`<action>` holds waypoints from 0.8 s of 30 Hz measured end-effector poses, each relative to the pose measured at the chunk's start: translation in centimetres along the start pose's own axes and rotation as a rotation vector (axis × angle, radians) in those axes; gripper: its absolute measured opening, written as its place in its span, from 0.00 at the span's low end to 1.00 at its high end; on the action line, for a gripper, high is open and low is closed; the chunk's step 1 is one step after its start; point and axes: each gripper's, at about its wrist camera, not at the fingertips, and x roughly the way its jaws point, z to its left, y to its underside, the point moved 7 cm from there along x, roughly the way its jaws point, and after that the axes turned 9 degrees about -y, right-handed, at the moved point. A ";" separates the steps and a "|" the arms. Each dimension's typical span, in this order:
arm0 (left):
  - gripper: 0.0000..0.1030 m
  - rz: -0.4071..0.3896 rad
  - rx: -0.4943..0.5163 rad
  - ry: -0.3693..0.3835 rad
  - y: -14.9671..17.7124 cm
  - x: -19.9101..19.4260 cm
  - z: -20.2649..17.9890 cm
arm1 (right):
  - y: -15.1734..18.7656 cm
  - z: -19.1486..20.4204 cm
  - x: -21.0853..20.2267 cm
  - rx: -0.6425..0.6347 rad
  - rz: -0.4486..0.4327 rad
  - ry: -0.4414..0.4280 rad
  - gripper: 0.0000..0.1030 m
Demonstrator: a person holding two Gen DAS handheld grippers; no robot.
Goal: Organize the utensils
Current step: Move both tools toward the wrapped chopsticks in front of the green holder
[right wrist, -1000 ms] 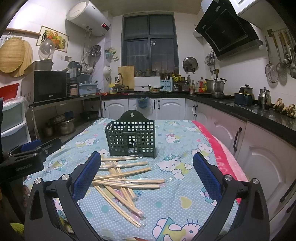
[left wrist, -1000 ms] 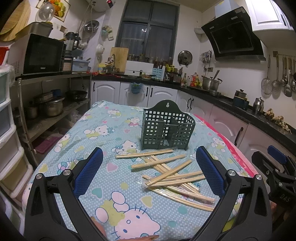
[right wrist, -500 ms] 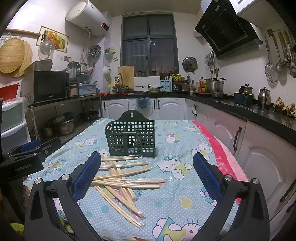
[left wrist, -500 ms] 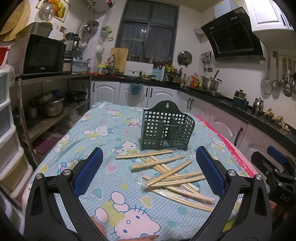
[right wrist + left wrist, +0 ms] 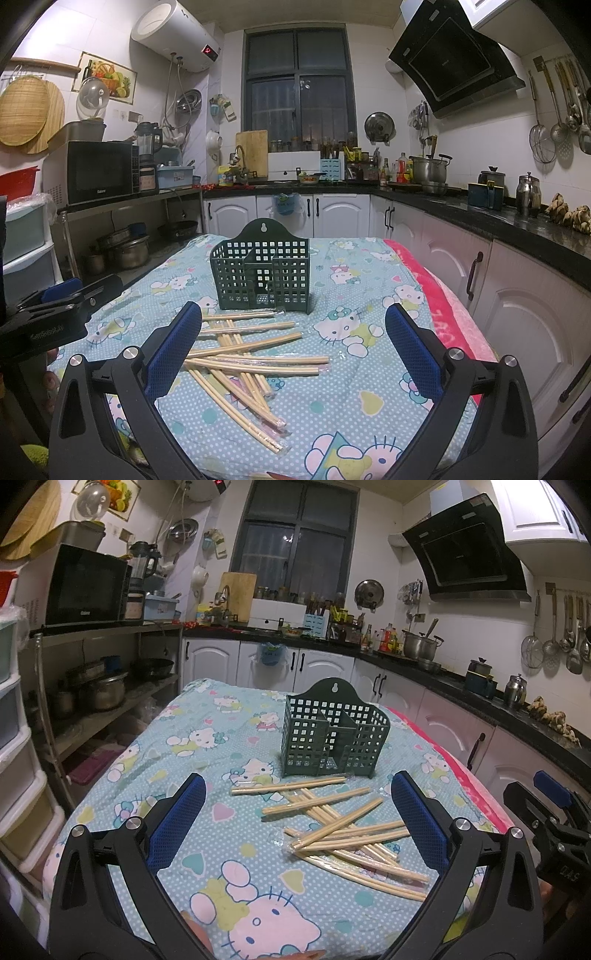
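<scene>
A dark green perforated utensil holder [image 5: 334, 734] stands upright in the middle of the table; it also shows in the right wrist view [image 5: 263, 271]. Several wooden chopsticks [image 5: 338, 825], some in clear wrappers, lie in a loose pile in front of it, also in the right wrist view [image 5: 245, 360]. My left gripper [image 5: 295, 805] is open and empty, held above the near side of the pile. My right gripper [image 5: 293, 334] is open and empty, near the pile's right side. Each gripper shows at the edge of the other's view [image 5: 546, 823] [image 5: 59, 306].
The table wears a Hello Kitty cloth [image 5: 207, 738] with a pink blanket at its right edge [image 5: 439, 295]. A metal shelf with pots [image 5: 107, 694] stands left. White cabinets and a dark counter [image 5: 517, 236] run along the back and right.
</scene>
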 end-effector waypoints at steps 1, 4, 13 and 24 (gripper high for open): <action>0.90 0.005 -0.004 -0.001 -0.2 -0.1 0.0 | 0.0 0.0 0.0 0.000 0.001 -0.001 0.94; 0.90 0.021 -0.023 0.003 0.1 0.0 0.9 | 0.0 0.0 0.1 0.000 0.012 -0.004 0.94; 0.90 0.064 -0.085 -0.009 0.0 1.4 3.6 | 0.2 1.2 2.4 -0.010 0.107 -0.083 0.94; 0.90 0.134 -0.145 -0.013 -0.6 3.8 6.7 | -1.6 2.8 5.4 -0.008 0.190 -0.157 0.94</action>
